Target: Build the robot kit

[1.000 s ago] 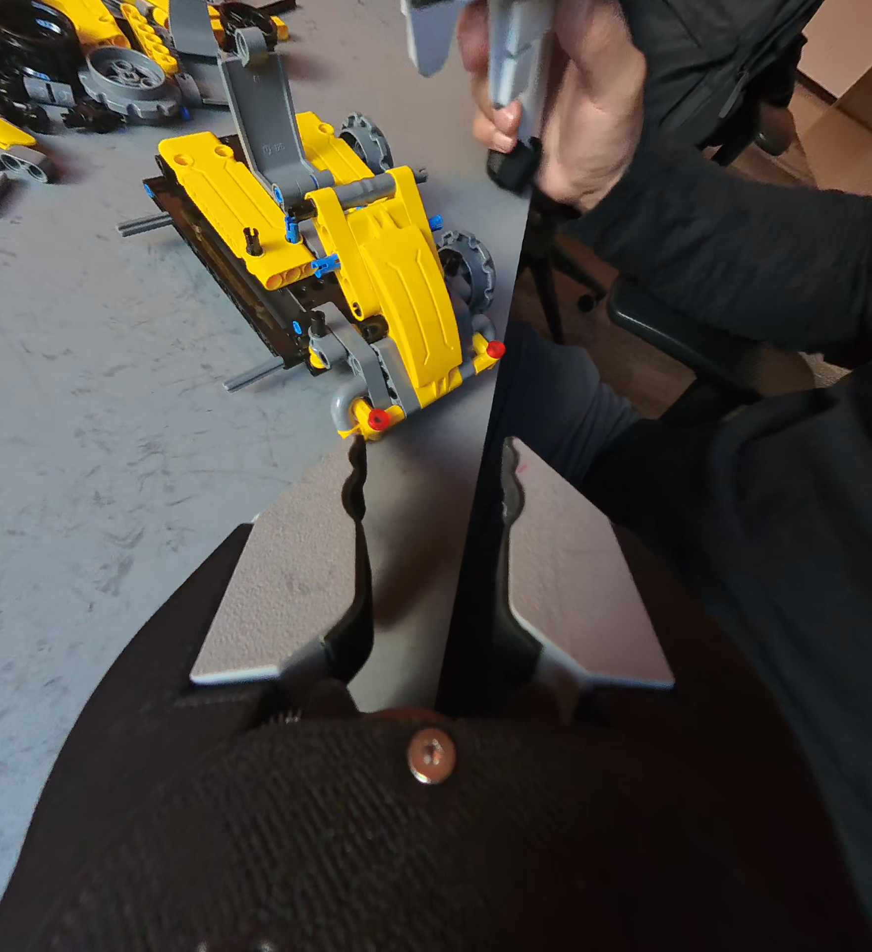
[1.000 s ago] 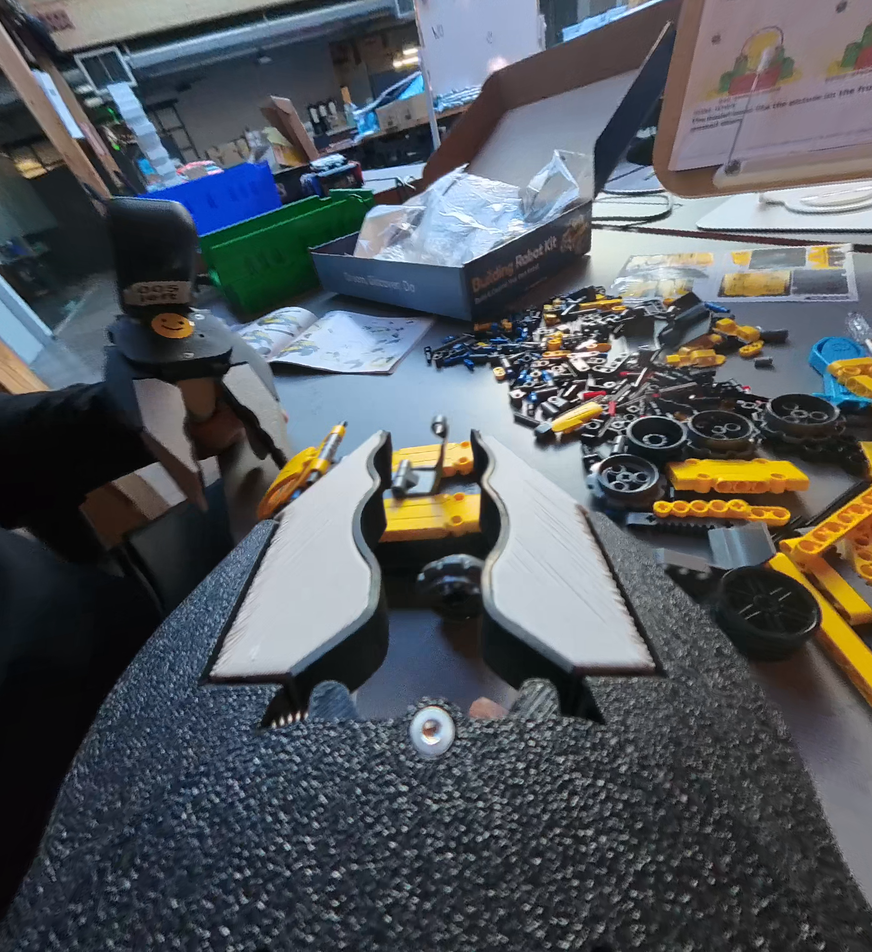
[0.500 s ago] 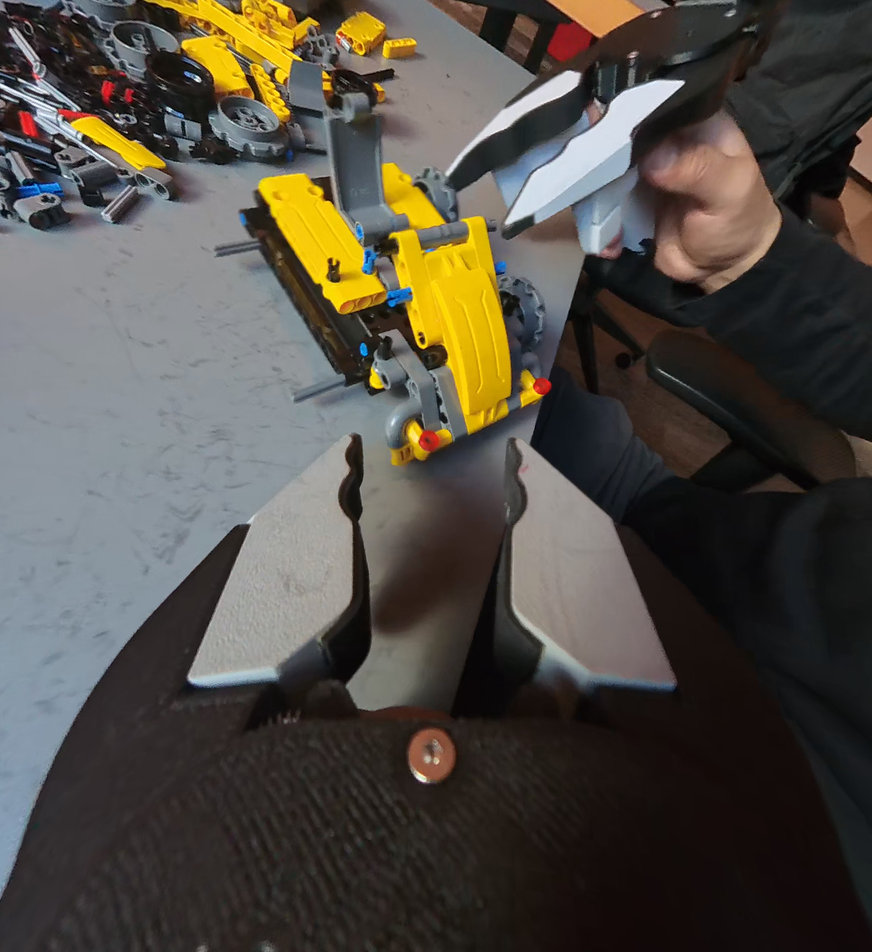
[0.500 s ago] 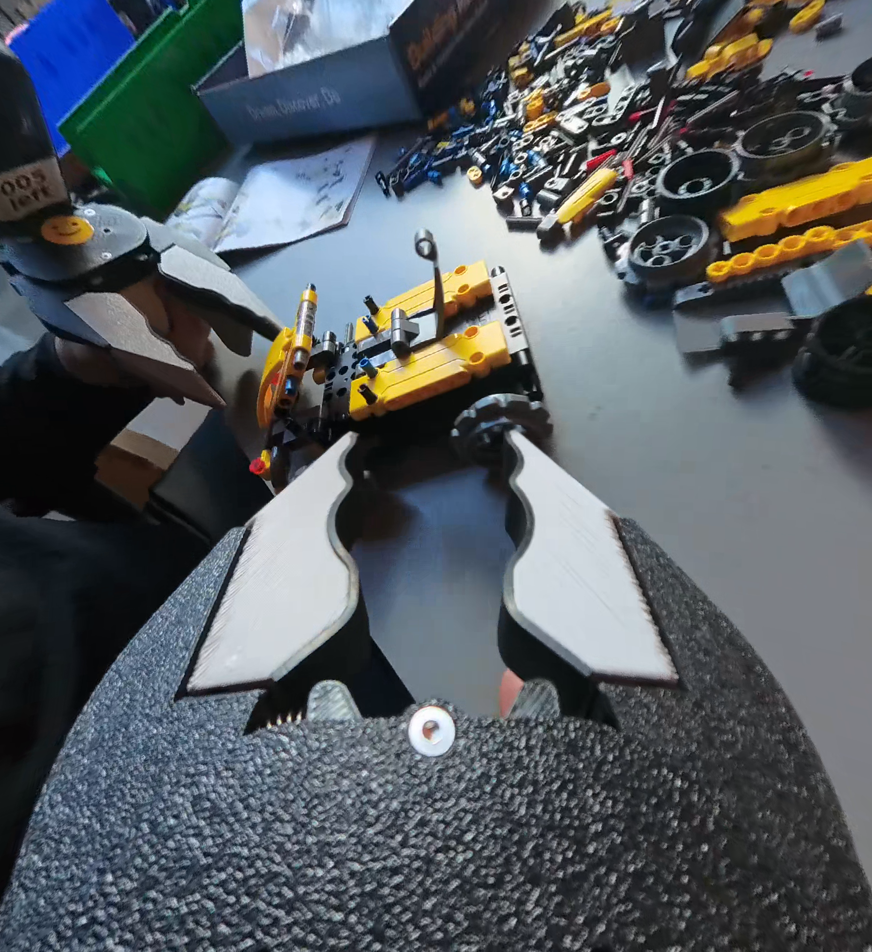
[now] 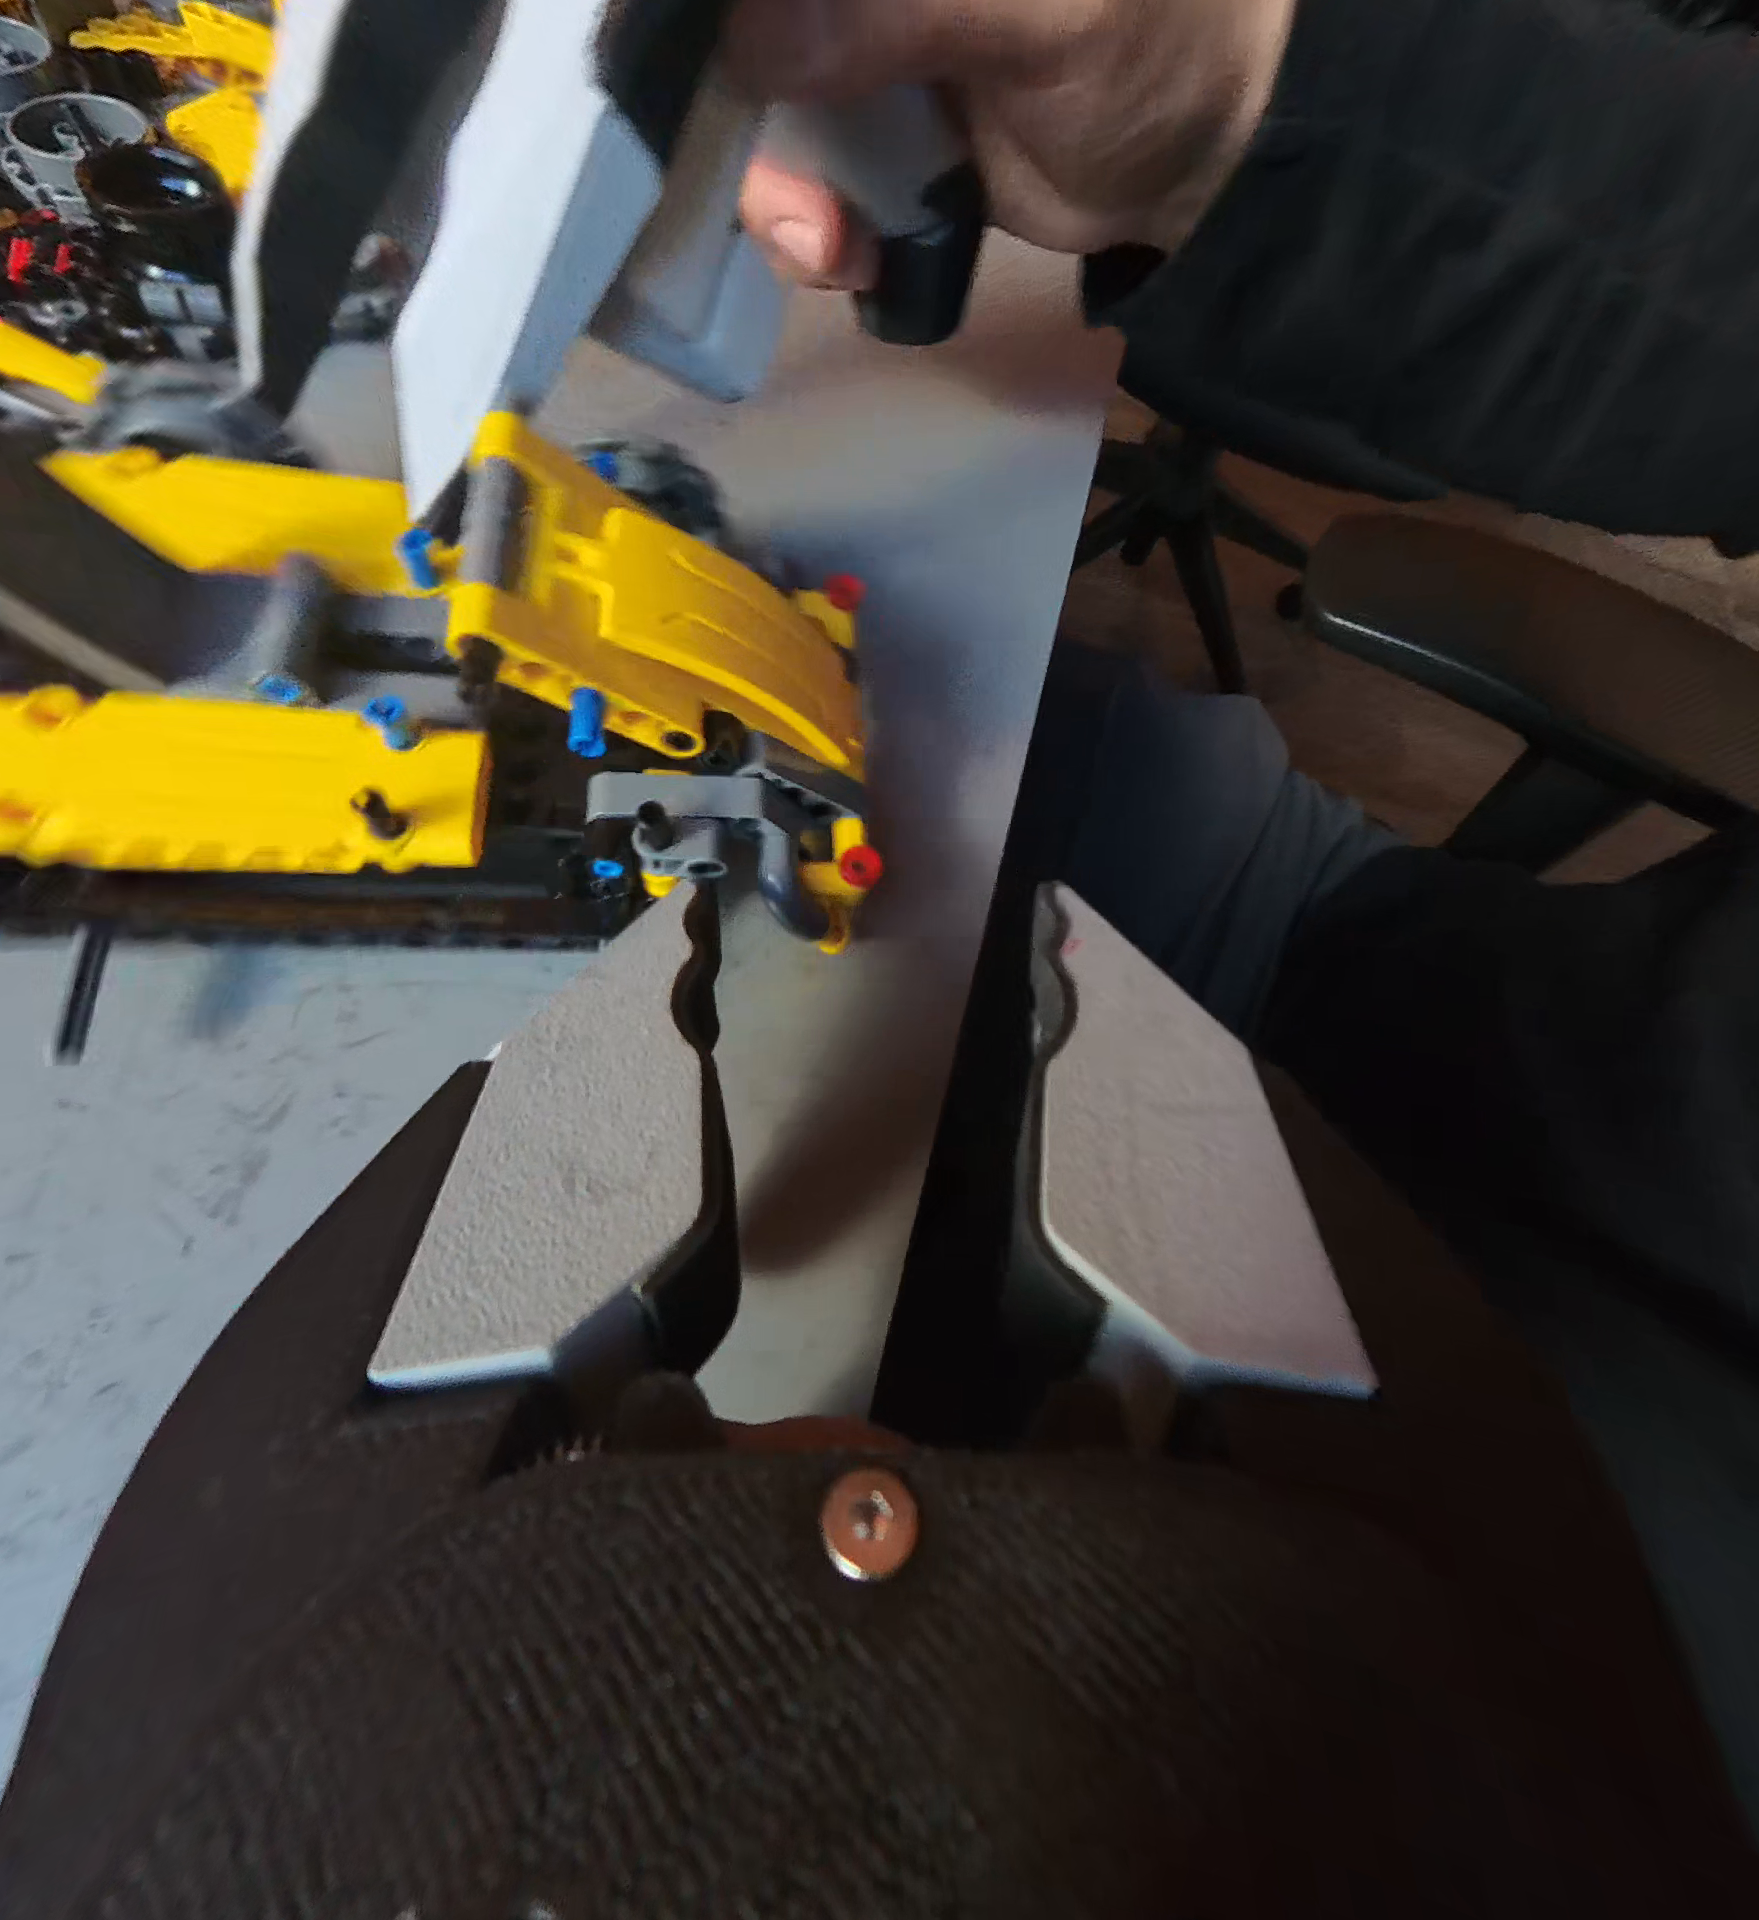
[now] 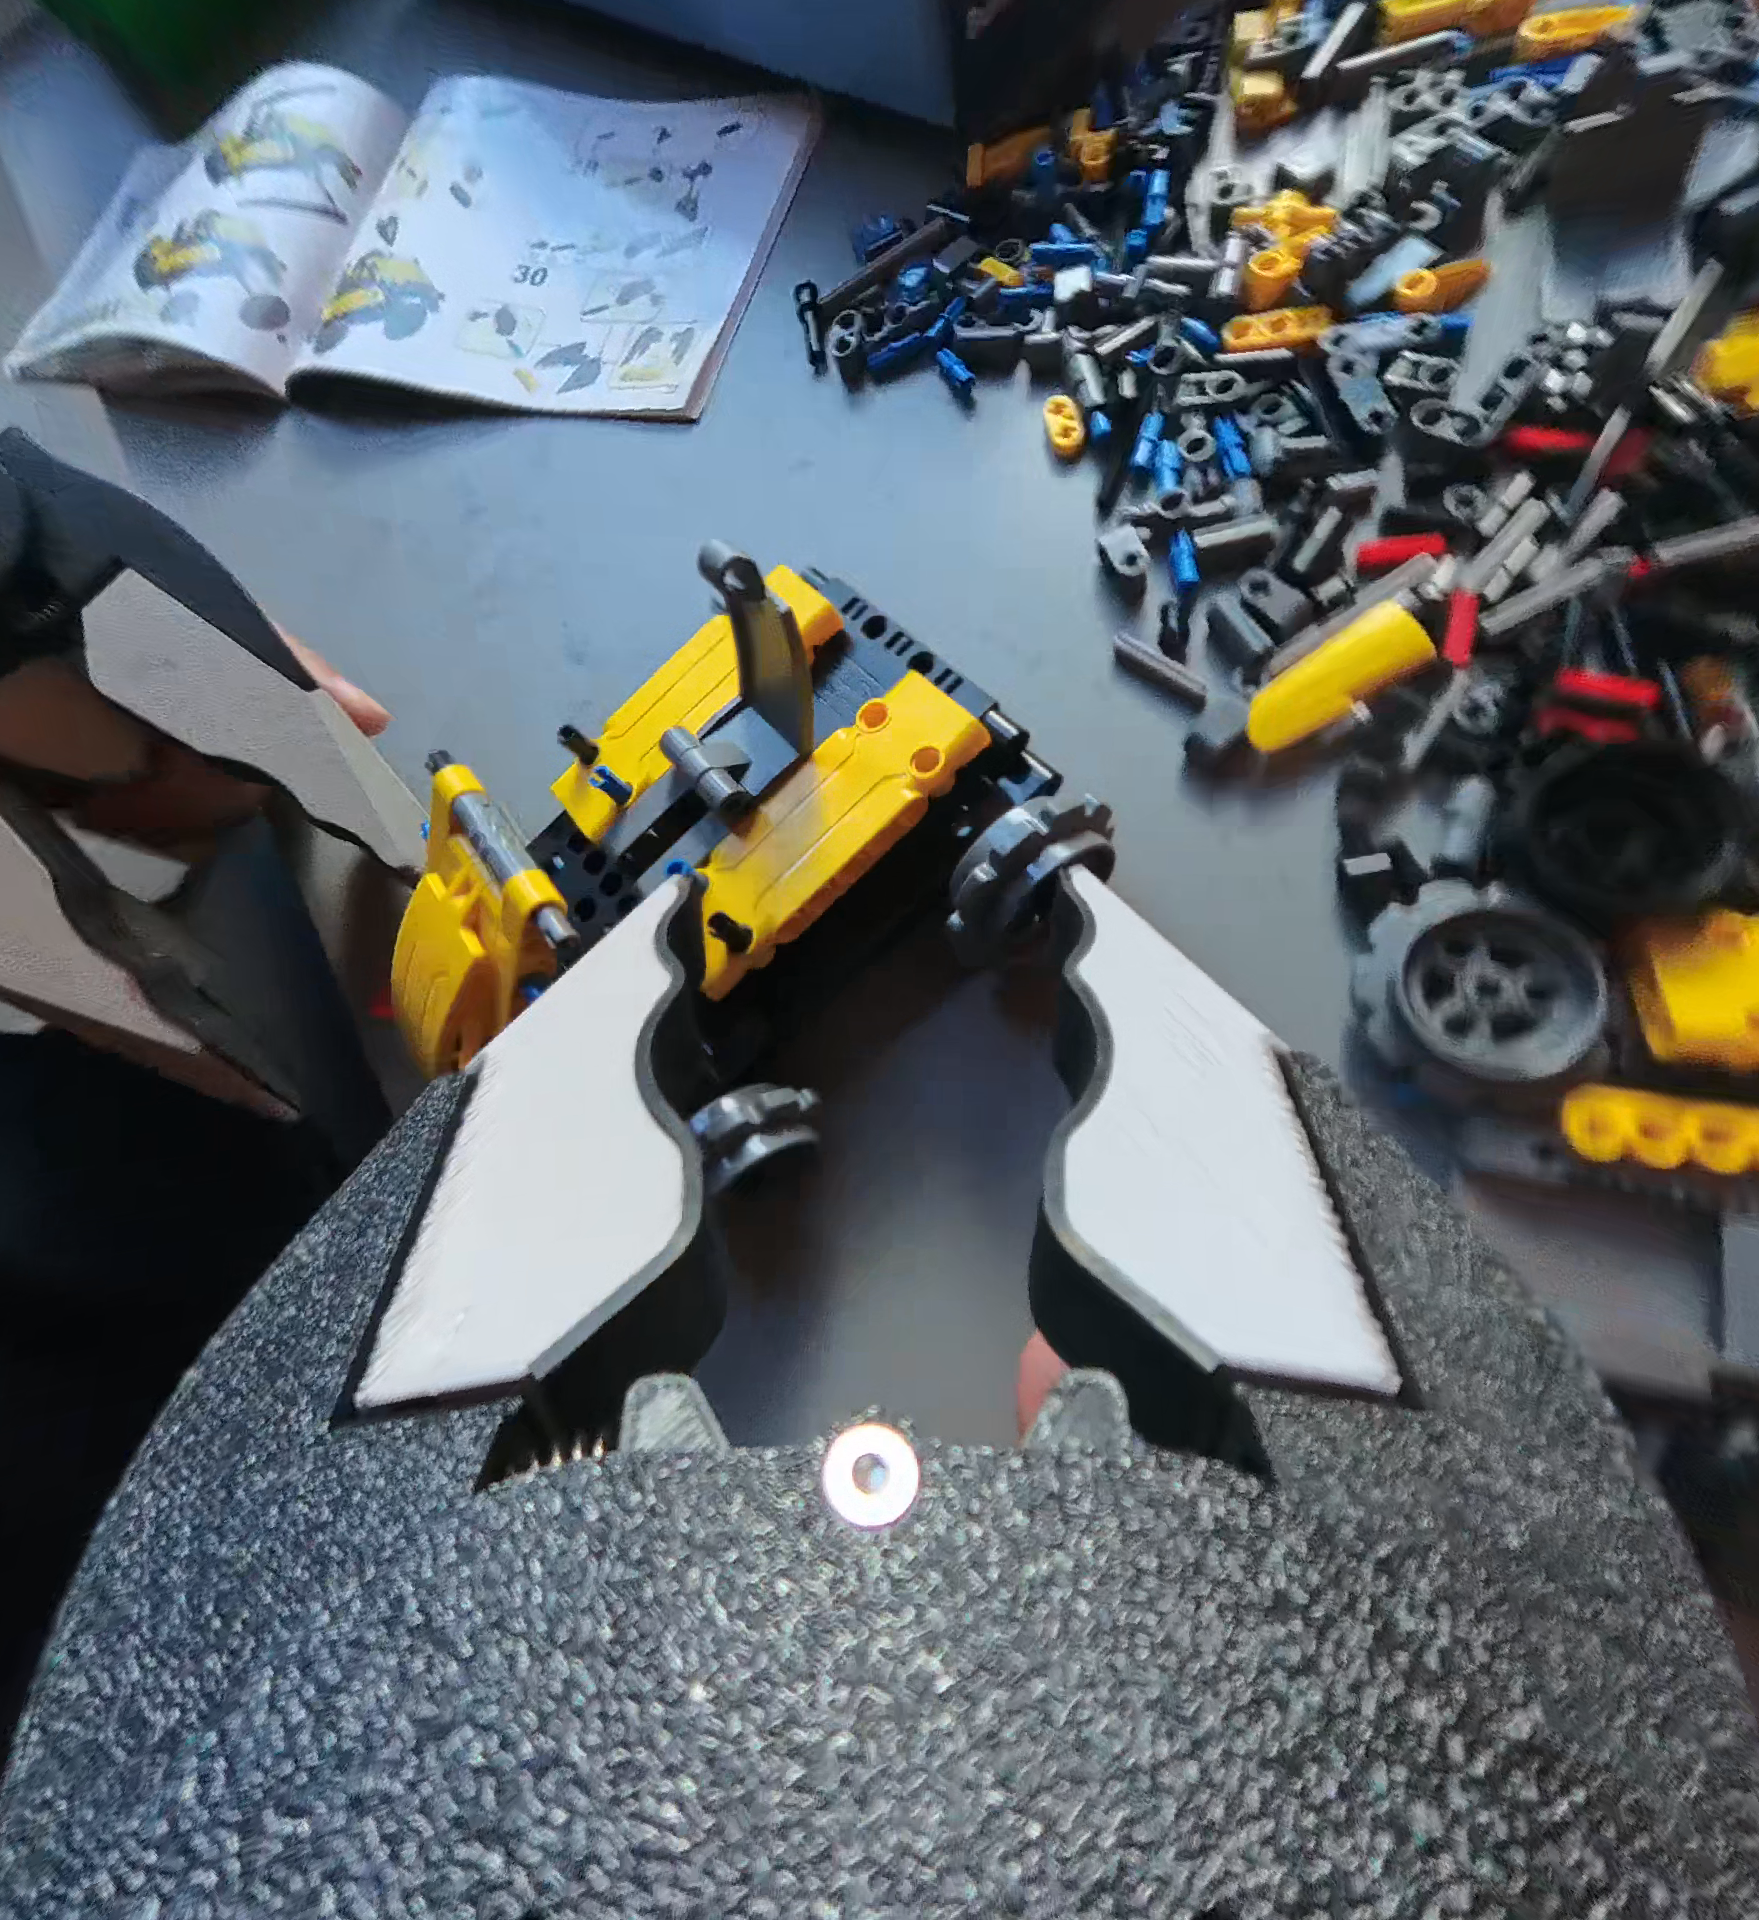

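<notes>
My left gripper (image 5: 875, 914) stood with its jaws wide and nothing between them, straddling the near edge of the grey table (image 5: 127, 1195). One fingertip lay just beside the front end of the yellow model (image 5: 646, 634), close to its red pins; whether it touched I could not tell. The model sat at the table's edge, nose toward me, its grey lever (image 6: 771, 655) standing up from the middle.

My right gripper (image 6: 875, 883) also had its jaws wide, holding nothing. It hung over the model's side, one tip at the yellow panel, the other at a grey wheel hub (image 6: 1020, 862). A second hub (image 6: 750, 1127) showed in the gap between the fingers. In the left view that gripper's pale fingers (image 5: 501, 260) came down to the model's top near the hood hinge, my hand (image 5: 1010, 114) wrapped round the handle.

Right of the model lay a heap of loose parts (image 6: 1374, 364) in black, grey, blue, red and yellow, with tyres (image 6: 1623, 821) nearer. An open booklet (image 6: 418, 239) lay beyond.
</notes>
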The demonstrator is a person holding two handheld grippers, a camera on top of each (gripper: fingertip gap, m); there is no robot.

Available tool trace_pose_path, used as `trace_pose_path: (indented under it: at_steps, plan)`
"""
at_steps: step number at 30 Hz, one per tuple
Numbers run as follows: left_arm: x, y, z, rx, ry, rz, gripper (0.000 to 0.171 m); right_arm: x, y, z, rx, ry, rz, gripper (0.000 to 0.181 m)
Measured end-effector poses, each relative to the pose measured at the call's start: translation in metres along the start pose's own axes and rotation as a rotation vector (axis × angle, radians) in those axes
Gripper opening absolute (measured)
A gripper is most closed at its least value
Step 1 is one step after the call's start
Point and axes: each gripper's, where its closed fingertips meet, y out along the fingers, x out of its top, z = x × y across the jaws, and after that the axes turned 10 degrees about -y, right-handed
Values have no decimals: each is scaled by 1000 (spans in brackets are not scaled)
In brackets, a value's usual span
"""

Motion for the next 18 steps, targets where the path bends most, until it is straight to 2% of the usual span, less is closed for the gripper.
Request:
trace_pose_path:
  at_steps: [3, 8, 16, 18]
  plan:
    - [3, 1, -10, -43, 32, -29, 55, 14, 17, 5, 67, -70, 46, 56]
    - [5, 1, -14, -39, 76, -49, 57, 27, 35, 11, 141, -135, 102, 60]
    - [16, -8, -9, -70, -18, -125, 50, 33, 0, 3, 41, -65, -47, 62]
    - [26, -15, -2, -47, -53, -202, 48, 30, -10, 5, 55, 4, -105, 65]
